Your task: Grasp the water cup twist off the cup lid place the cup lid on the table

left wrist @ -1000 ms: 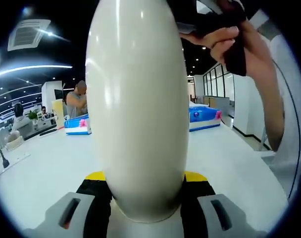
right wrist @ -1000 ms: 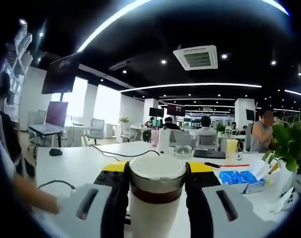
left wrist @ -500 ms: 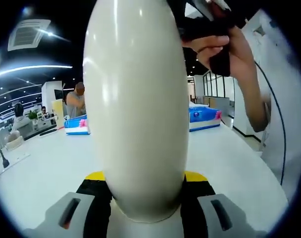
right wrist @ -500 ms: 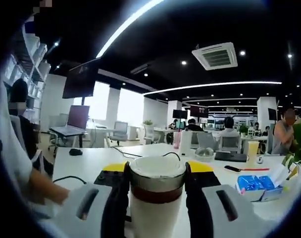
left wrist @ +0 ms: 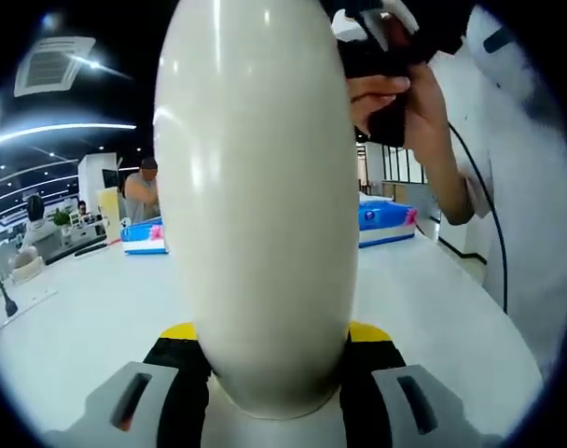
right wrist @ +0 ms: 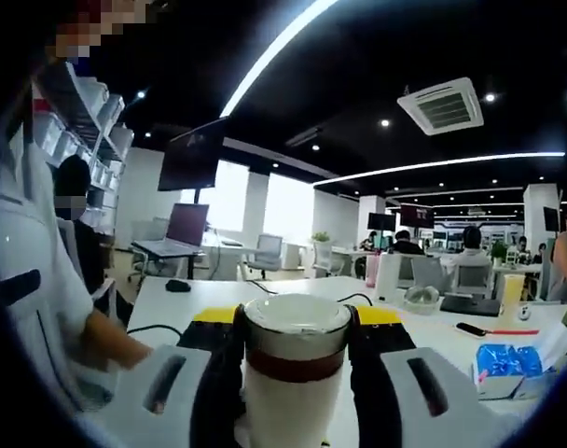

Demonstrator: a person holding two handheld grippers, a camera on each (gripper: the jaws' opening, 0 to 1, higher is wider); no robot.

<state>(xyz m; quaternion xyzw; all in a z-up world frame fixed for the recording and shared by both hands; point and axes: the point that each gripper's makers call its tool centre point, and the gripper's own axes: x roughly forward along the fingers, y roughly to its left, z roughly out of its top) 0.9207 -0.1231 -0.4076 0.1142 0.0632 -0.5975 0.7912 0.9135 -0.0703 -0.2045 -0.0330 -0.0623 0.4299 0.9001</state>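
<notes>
A tall cream water cup (left wrist: 255, 205) stands upright between the jaws of my left gripper (left wrist: 269, 378), which is shut on its lower body. At its top, partly hidden behind the cup, a hand (left wrist: 405, 103) holds my right gripper (left wrist: 381, 42). In the right gripper view, the cup lid (right wrist: 296, 322), white with a dark brown band under it, sits between the black jaws of my right gripper (right wrist: 296, 369), which is shut on it. Whether the lid is still threaded on the cup is hidden.
A long white table (left wrist: 69, 308) runs beneath the cup, with blue tissue boxes (left wrist: 386, 224) at its far side. The person's white shirt (left wrist: 535, 187) is close on the right. Blue packets (right wrist: 503, 359), a phone and cables lie on the table (right wrist: 186, 294); people sit at far desks.
The right gripper view has swung, so the room has slid rightward while the lid stays in its jaws. In the left gripper view the hand and right gripper have turned leftward over the cup.
</notes>
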